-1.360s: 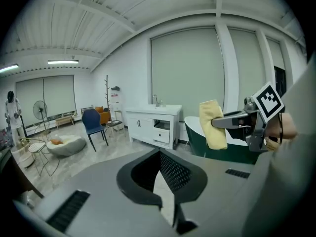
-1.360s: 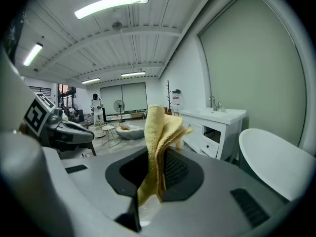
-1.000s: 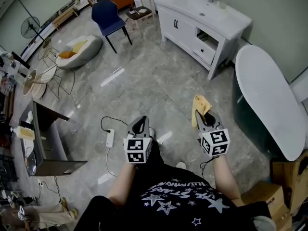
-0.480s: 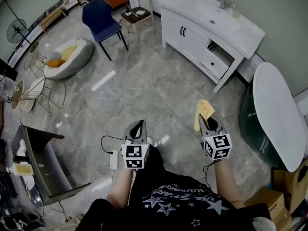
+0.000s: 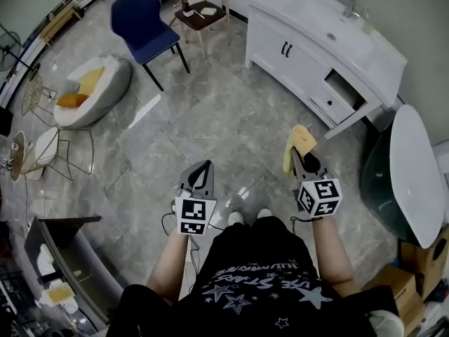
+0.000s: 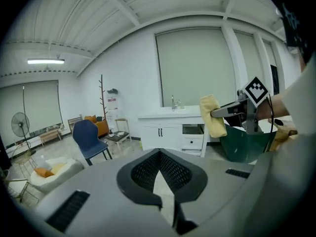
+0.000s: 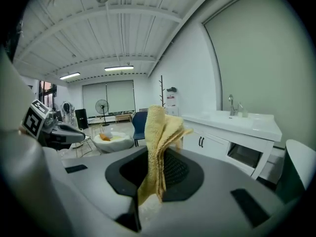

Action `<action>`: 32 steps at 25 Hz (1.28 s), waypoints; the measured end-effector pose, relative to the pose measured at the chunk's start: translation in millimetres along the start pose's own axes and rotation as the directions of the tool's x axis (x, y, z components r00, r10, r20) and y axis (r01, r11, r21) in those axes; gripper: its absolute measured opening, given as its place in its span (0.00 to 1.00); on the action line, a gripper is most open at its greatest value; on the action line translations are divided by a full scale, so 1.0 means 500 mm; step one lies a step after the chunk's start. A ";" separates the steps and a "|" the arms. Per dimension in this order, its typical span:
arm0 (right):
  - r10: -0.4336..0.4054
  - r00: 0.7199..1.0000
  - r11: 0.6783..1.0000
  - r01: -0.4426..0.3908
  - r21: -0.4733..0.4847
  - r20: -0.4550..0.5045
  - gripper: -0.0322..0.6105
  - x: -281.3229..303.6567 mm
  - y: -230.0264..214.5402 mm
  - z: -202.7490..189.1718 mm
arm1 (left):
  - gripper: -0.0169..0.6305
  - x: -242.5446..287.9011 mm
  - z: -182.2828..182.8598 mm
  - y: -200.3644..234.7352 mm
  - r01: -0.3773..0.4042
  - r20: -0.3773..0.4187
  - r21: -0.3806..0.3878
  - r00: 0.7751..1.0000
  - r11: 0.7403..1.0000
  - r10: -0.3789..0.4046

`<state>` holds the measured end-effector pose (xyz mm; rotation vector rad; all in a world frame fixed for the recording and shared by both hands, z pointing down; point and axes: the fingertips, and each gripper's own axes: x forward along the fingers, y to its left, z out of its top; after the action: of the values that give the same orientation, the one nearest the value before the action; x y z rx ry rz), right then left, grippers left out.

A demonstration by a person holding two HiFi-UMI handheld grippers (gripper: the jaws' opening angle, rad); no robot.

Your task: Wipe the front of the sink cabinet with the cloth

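The white sink cabinet (image 5: 309, 55) stands at the far right against the wall, with two dark door handles and an open compartment (image 5: 342, 90) above a drawer. It also shows in the left gripper view (image 6: 170, 135) and the right gripper view (image 7: 222, 142). My right gripper (image 5: 300, 156) is shut on a folded yellow cloth (image 5: 297, 144), which stands up between its jaws (image 7: 159, 142). That cloth is well short of the cabinet front. My left gripper (image 5: 201, 175) is shut with nothing in it, over the floor.
A blue chair (image 5: 144, 24) and a small wooden stool (image 5: 203, 11) stand left of the cabinet. A dark green tub with a white rim (image 5: 407, 174) lies at the right. A round floor cushion (image 5: 90, 86) and a wire chair (image 5: 49, 146) are at the left.
The whole view has shifted forward: the cabinet and tub sit closer and lower in the picture. Both grippers keep their poses, the right still holding the cloth.
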<state>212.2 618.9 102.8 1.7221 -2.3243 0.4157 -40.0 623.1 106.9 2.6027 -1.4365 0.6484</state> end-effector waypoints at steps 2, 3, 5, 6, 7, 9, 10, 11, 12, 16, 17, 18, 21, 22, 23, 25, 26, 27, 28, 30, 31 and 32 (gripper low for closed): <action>-0.001 1.000 1.000 0.001 -0.001 -0.012 0.15 0.043 0.003 0.003 | 0.05 0.024 -0.010 0.026 0.003 -0.006 -0.028 1.000 1.000 -0.003; -0.002 1.000 1.000 0.002 -0.002 -0.019 0.15 0.064 0.002 0.004 | 0.05 0.035 -0.015 0.036 0.004 -0.013 -0.041 1.000 0.999 -0.004; -0.002 1.000 1.000 0.002 -0.004 -0.031 0.15 0.103 -0.001 0.006 | 0.05 0.051 -0.015 0.058 0.006 -0.021 -0.063 1.000 0.998 -0.007; 0.000 0.999 1.000 0.000 -0.004 -0.035 0.15 0.122 -0.003 0.009 | 0.05 0.056 -0.008 0.071 0.006 -0.018 -0.075 1.000 0.997 -0.008; 0.003 0.999 1.000 -0.003 -0.002 -0.037 0.15 0.143 -0.005 0.013 | 0.05 0.059 0.001 0.086 0.005 -0.010 -0.085 1.000 0.996 -0.006; 0.009 0.999 1.000 -0.009 0.010 -0.031 0.15 0.191 -0.009 0.023 | 0.05 0.066 0.018 0.124 -0.011 0.004 -0.090 1.000 0.996 0.012; 0.011 1.000 1.000 -0.011 0.017 -0.026 0.15 0.218 -0.012 0.029 | 0.05 0.072 0.022 0.145 -0.026 0.005 -0.086 1.000 0.996 0.026; 0.013 1.000 1.000 -0.012 0.024 -0.020 0.15 0.248 -0.016 0.035 | 0.05 0.081 0.022 0.166 -0.041 0.001 -0.081 0.999 0.996 0.042; 0.014 1.000 0.999 -0.013 0.029 -0.014 0.15 0.279 -0.022 0.041 | 0.05 0.094 0.022 0.188 -0.055 -0.005 -0.080 0.998 0.995 0.055; 0.021 1.000 0.999 -0.020 0.042 -0.010 0.15 0.435 -0.060 0.065 | 0.05 0.192 0.018 0.276 -0.081 -0.044 -0.099 0.996 0.992 0.077; 0.023 1.000 0.999 -0.023 0.044 -0.015 0.15 0.482 -0.076 0.067 | 0.05 0.229 0.019 0.299 -0.085 -0.059 -0.102 0.995 0.991 0.079; 0.025 0.999 0.999 -0.024 0.049 -0.020 0.15 0.532 -0.095 0.068 | 0.05 0.272 0.022 0.321 -0.088 -0.075 -0.103 0.994 0.991 0.080; 0.021 0.999 0.996 -0.018 0.091 -0.034 0.15 0.681 -0.166 0.068 | 0.05 0.418 0.050 0.386 -0.077 -0.108 -0.106 0.992 0.991 0.065; 0.015 0.999 0.994 -0.010 0.113 -0.043 0.15 0.727 -0.192 0.067 | 0.05 0.469 0.067 0.406 -0.063 -0.110 -0.107 0.993 0.992 0.051; 0.007 0.998 0.991 0.000 0.132 -0.056 0.15 0.775 -0.221 0.068 | 0.05 0.523 0.085 0.426 -0.051 -0.110 -0.106 0.993 0.993 0.039; -0.013 0.996 0.986 0.027 0.164 -0.085 0.15 0.875 -0.288 0.078 | 0.05 0.641 0.127 0.468 -0.040 -0.109 -0.090 0.994 0.995 0.030; -0.022 0.995 0.984 0.039 0.175 -0.098 0.15 0.922 -0.321 0.084 | 0.05 0.697 0.150 0.487 -0.039 -0.107 -0.081 0.994 0.996 0.030; -0.032 0.993 0.982 0.052 0.182 -0.112 0.15 0.964 -0.350 0.088 | 0.05 0.746 0.172 0.502 -0.037 -0.104 -0.075 0.994 0.997 0.029; -0.044 0.991 0.980 0.067 0.187 -0.126 0.15 1.001 -0.374 0.091 | 0.05 0.788 0.193 0.515 -0.030 -0.109 -0.070 0.994 0.997 0.022; -0.079 0.986 0.975 0.107 0.195 -0.147 0.15 1.064 -0.411 0.093 | 0.05 0.861 0.220 0.537 -0.006 -0.137 -0.065 0.991 0.998 -0.003; -0.097 0.984 0.972 0.127 0.197 -0.152 0.15 1.090 -0.426 0.095 | 0.05 0.893 0.225 0.547 0.005 -0.147 -0.063 0.989 0.998 -0.015; -0.113 0.982 0.970 0.142 0.197 -0.155 0.15 1.114 -0.439 0.096 | 0.05 0.923 0.225 0.556 0.014 -0.153 -0.061 0.988 0.998 -0.023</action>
<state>260.4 43.4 267.1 1.8549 -2.1196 0.7546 -19.8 76.1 162.2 2.4582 -1.3631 0.7720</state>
